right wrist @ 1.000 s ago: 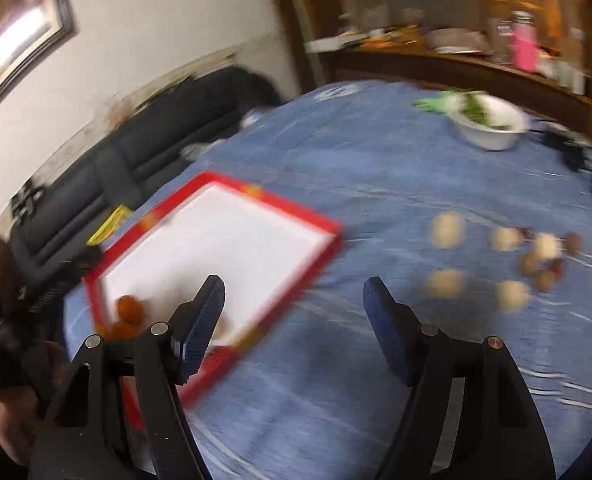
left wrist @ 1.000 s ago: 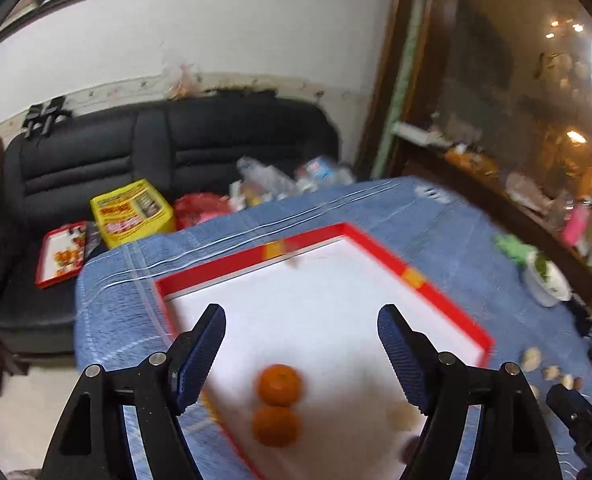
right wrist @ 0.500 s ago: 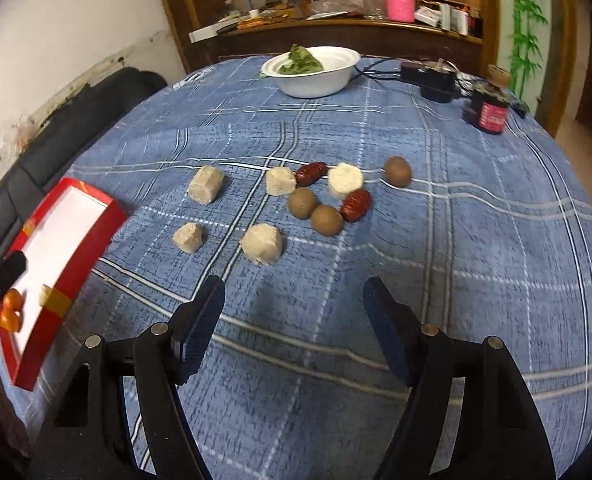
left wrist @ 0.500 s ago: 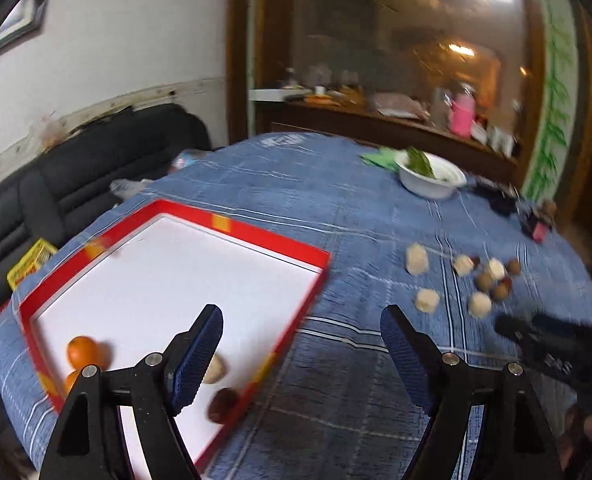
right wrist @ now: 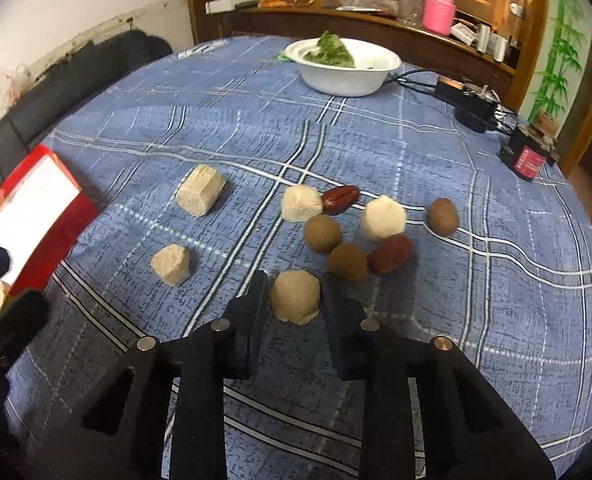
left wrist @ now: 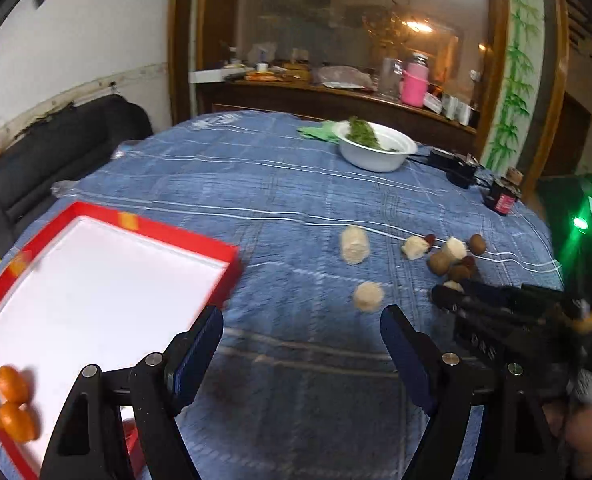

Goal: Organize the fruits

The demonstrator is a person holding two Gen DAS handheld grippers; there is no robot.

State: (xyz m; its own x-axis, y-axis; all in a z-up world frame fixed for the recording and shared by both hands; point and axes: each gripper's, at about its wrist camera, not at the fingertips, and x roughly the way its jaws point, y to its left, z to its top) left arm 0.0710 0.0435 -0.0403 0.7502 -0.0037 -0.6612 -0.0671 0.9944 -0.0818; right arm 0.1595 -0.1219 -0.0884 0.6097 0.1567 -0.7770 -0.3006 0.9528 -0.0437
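On the blue checked cloth lies a loose group of fruit: pale chunks [right wrist: 200,196], round brown fruits [right wrist: 322,232] and red dates [right wrist: 340,199]. My right gripper [right wrist: 294,276] points down at the nearest pale chunk [right wrist: 296,298]. Its jaws are closing, and both pads touch the chunk's sides. My left gripper [left wrist: 300,314] hangs open over bare cloth with nothing between its fingers. To its left sits the red tray [left wrist: 232,256] with a white floor, and two oranges [left wrist: 12,384] lie in its near corner. The same tray [right wrist: 56,216] shows at the left edge of the right wrist view.
A white bowl of greens [right wrist: 348,64] stands at the far side. A black power adapter with cables [right wrist: 468,100] and a small dark bottle [right wrist: 530,156] sit to its right. A black sofa [left wrist: 36,160] lies beyond the table's left edge, a cluttered sideboard [left wrist: 336,88] behind.
Both views swung from the tray toward the fruit group. My right gripper came down over the nearest pale chunk and its jaws narrowed onto it. The left gripper stayed open.
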